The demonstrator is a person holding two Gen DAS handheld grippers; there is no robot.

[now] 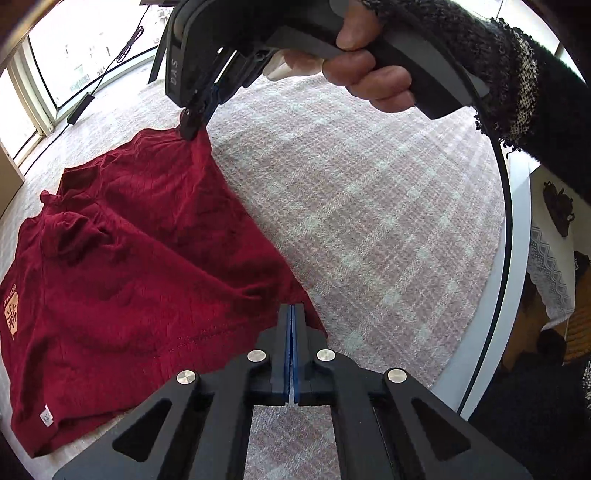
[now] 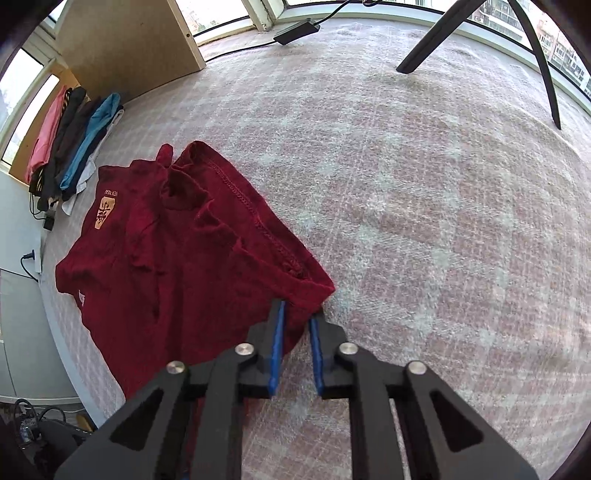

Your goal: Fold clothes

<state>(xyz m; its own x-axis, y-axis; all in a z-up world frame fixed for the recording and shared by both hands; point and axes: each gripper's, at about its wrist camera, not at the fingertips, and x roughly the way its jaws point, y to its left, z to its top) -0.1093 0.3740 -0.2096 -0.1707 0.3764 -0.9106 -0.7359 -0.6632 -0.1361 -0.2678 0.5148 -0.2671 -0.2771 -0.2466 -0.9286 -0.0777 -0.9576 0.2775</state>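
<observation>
Right wrist: checked pink-white tablecloth (image 2: 406, 221), windows (image 2: 221, 11) behind.

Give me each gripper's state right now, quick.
Left gripper: closed at the edge of the red shirt; whether it pinches fabric cannot be told.
Right gripper: closed on a corner of the red shirt.

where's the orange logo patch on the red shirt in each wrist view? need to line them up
Left wrist view: the orange logo patch sits at the far left edge, on the red shirt, left of the left claw.
Right wrist view: the patch is left of centre, upper part of the shirt, near the stack of folded clothes.
Shared landmark: the white hem label on the same shirt.
</observation>
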